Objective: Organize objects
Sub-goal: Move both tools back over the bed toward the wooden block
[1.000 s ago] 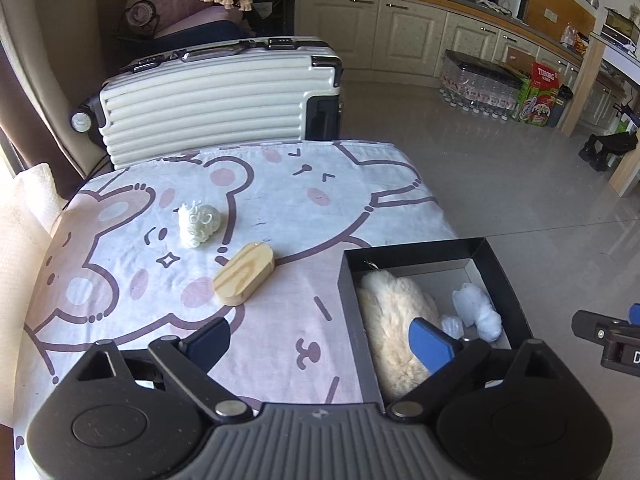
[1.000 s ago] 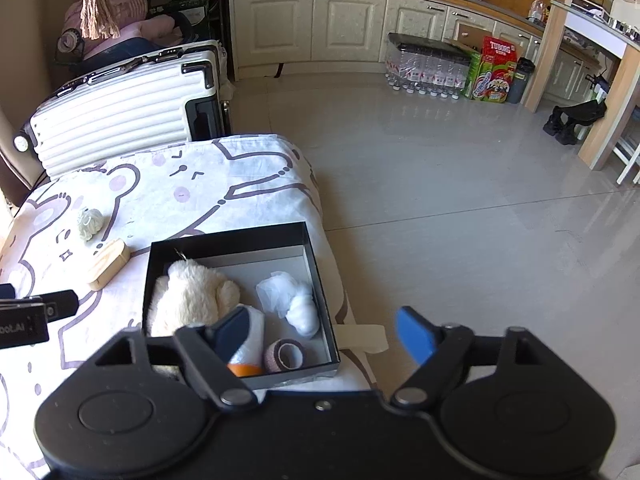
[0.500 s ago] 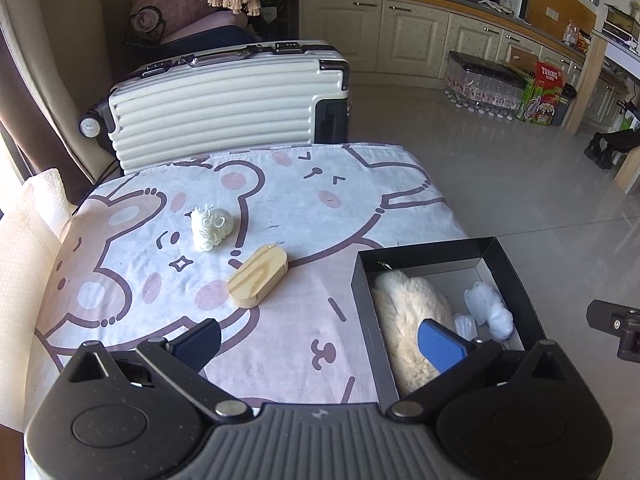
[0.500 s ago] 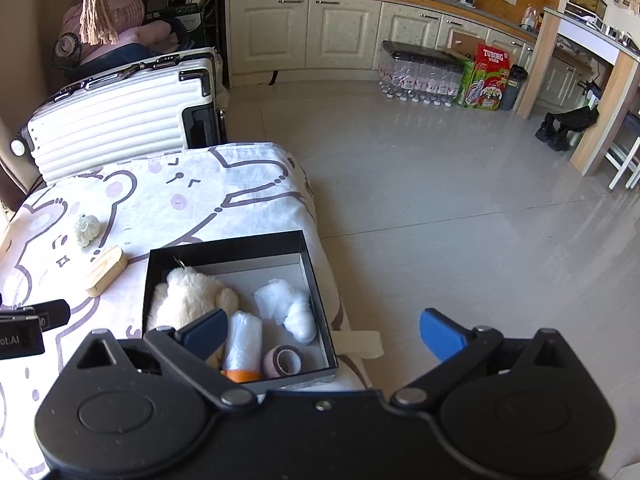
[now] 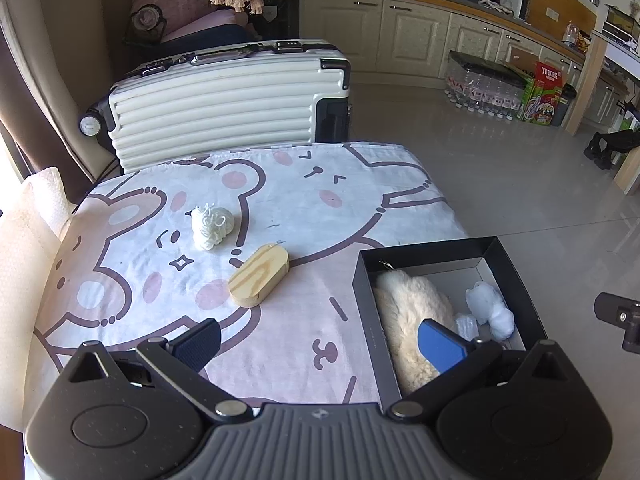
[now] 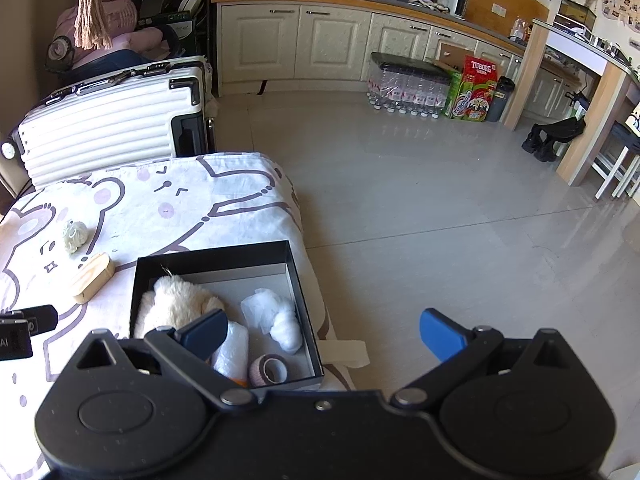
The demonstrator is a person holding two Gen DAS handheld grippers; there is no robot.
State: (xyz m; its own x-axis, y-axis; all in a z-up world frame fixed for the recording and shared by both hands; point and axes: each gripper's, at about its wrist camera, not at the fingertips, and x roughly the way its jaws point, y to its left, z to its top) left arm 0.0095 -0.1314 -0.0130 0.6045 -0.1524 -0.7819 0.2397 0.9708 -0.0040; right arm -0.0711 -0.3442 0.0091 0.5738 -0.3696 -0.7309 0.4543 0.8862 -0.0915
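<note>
A black open box (image 5: 432, 249) (image 6: 212, 258) sits at the table's right edge. It holds a cream plush toy (image 5: 408, 312) (image 6: 176, 304), a white wrapped bundle (image 5: 490, 310) (image 6: 280, 320), a plastic-wrapped roll (image 6: 232, 354) and a pink tape ring (image 6: 269, 370). A wooden oval block (image 5: 260, 274) (image 6: 92, 277) and a white yarn ball (image 5: 210, 226) (image 6: 75, 234) lie on the bear-print cloth (image 5: 280, 184), left of the box. My left gripper (image 5: 320, 338) is open and empty above the table's near edge. My right gripper (image 6: 322, 330) is open and empty, above the box's right side.
A white ribbed suitcase (image 5: 224, 100) (image 6: 108, 128) lies behind the table. A cream towel (image 5: 24, 240) hangs at the left edge. Grey tiled floor (image 6: 440, 220) spreads to the right, with bottled water packs (image 6: 404, 88) by the cabinets.
Both grippers have drawn back and up from the table, so the box and objects sit farther from the fingers. Both stayed open. No object moved.
</note>
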